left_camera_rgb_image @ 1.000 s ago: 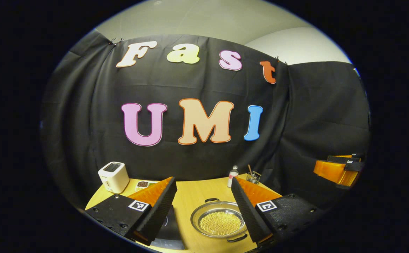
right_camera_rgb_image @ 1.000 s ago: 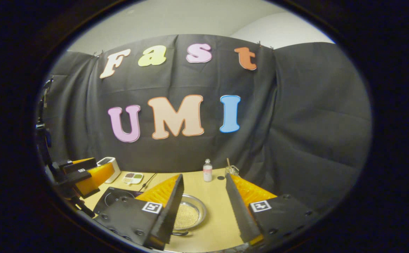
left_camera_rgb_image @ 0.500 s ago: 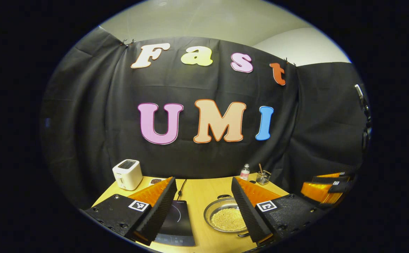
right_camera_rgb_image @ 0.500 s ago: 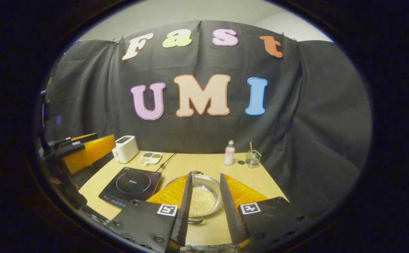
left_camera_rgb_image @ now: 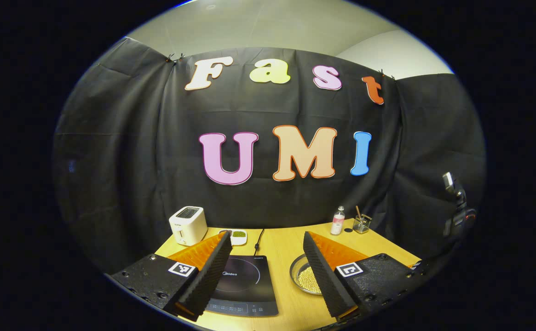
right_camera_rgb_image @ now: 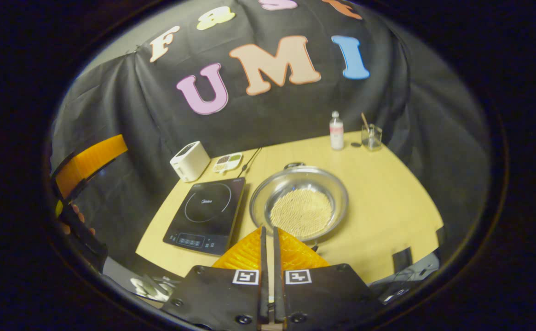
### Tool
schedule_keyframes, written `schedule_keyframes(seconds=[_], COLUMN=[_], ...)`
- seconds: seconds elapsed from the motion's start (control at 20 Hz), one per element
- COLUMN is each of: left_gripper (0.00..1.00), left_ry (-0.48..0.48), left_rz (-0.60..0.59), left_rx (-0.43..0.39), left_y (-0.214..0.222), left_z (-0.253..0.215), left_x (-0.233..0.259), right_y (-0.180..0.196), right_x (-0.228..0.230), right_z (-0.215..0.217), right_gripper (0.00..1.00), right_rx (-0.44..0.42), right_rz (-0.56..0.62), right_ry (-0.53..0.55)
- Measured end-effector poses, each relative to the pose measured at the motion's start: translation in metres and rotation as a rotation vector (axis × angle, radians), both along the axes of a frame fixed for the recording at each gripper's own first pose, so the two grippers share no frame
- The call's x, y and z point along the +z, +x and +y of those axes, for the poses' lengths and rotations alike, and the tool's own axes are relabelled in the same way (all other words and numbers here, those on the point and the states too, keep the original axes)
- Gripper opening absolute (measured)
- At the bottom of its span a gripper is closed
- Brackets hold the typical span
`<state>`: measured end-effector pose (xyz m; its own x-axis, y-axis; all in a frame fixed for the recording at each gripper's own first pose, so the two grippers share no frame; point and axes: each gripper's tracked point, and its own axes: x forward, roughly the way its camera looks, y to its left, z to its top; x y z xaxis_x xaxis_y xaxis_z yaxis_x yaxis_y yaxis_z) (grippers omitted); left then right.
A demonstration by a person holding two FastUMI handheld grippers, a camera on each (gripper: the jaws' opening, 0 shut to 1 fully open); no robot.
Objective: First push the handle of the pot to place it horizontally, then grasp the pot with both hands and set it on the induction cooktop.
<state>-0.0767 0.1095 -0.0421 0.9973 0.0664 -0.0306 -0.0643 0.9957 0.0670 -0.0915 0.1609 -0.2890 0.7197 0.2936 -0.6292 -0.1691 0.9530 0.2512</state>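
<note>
Gleaming round steel pot (right_camera_rgb_image: 300, 202) — beside flat glassy cooktop (right_camera_rgb_image: 208, 211), right hand-held gripper (right_camera_rgb_image: 268, 234) pinched narrow, left hand-held gripper (left_camera_rgb_image: 265, 271) wide.

**Table layout, as placed from each gripper**

Ahead of the right gripper (right_camera_rgb_image: 268, 236), just beyond its fingertips: pot (right_camera_rgb_image: 299, 202) on the table (right_camera_rgb_image: 387, 207), beads inside it. Left of the pot, close beside it: induction cooktop (right_camera_rgb_image: 205, 211). Beyond the cooktop, to the left: toaster (right_camera_rgb_image: 189, 161), then a small divided dish (right_camera_rgb_image: 227, 162) to its right. Far beyond the pot, to the right: bottle (right_camera_rgb_image: 336, 131), glass (right_camera_rgb_image: 371, 137) right of it. Between the left gripper (left_camera_rgb_image: 266, 271) fingers: cooktop to the left, pot to the right.
</note>
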Motion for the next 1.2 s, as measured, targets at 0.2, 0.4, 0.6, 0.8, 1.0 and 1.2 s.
schedule_keyframes(seconds=[0.2,0.4,0.6,0.8,1.0,1.2], left_gripper=[0.96,0.96,0.96,0.94,0.92,0.96], left_ry=[-0.008,-0.006,-0.001,0.002,-0.045,-0.061], left_rz=[0.019,0.024,0.038,0.053,0.077,0.093], left_rx=[0.033,0.072,0.116,0.171,0.228,0.28], left_y=[-0.004,-0.009,-0.012,-0.009,-0.001,0.006], left_z=[0.011,0.021,0.028,0.03,0.027,0.026], left_x=[-0.008,-0.009,-0.015,-0.019,-0.025,-0.027], right_y=[-0.011,-0.014,-0.006,0.005,0.008,0.009], right_x=[-0.042,-0.076,-0.107,-0.127,-0.141,-0.152], right_z=[0.021,0.039,0.046,0.046,0.04,0.025], right_gripper=[0.07,0.0,0.12,0.12,0.12,0.12], right_rx=[0.025,0.035,0.023,0.027,0.059,0.075], right_rz=[0.146,0.268,0.361,0.428,0.495,0.552], right_ry=[0.072,0.152,0.199,0.218,0.205,0.181])
